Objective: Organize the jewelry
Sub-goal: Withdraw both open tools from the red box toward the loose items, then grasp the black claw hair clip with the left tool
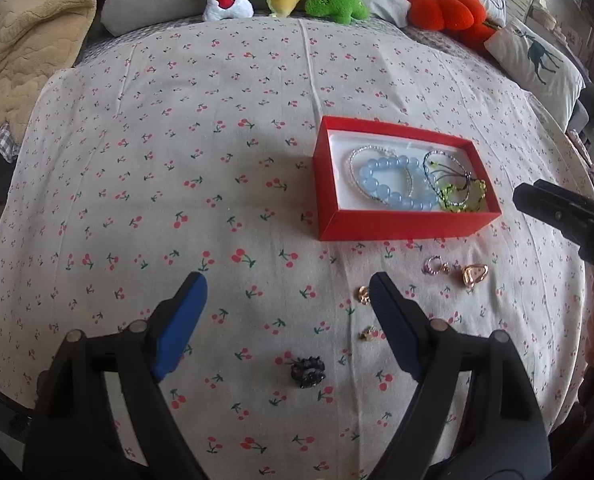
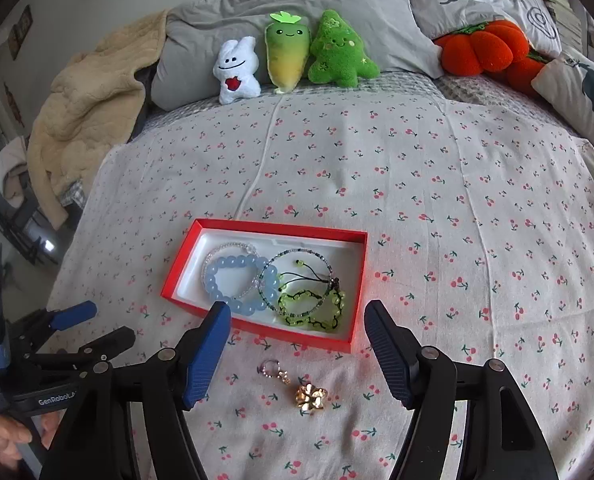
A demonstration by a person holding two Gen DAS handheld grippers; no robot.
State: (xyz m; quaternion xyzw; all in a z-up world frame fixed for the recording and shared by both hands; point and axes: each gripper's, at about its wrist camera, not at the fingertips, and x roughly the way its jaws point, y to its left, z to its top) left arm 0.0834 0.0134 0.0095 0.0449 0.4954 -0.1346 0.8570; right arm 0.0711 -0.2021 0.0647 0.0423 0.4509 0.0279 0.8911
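Note:
A red box [image 1: 401,226] [image 2: 179,272] with a white lining sits on the cherry-print sheet and holds a blue bead bracelet [image 1: 393,188] [image 2: 233,280], a clear bead bracelet and green and dark cord bracelets [image 2: 313,304]. Loose on the sheet in front of it lie a gold heart ring [image 1: 474,275] [image 2: 311,397], a pink-silver ring [image 1: 435,267] [image 2: 274,372], two small gold pieces [image 1: 363,295] [image 1: 367,334] and a black beaded ring [image 1: 307,372]. My left gripper [image 1: 288,286] is open above the black ring. My right gripper [image 2: 297,314] is open above the gold ring.
Plush toys [image 2: 287,54], grey pillows [image 2: 297,4], orange pumpkin cushions [image 2: 485,46] and a deer-print pillow [image 1: 537,60] line the far edge of the bed. A beige blanket [image 2: 85,116] is heaped at the far left. The sheet [image 1: 217,140] stretches left of the box.

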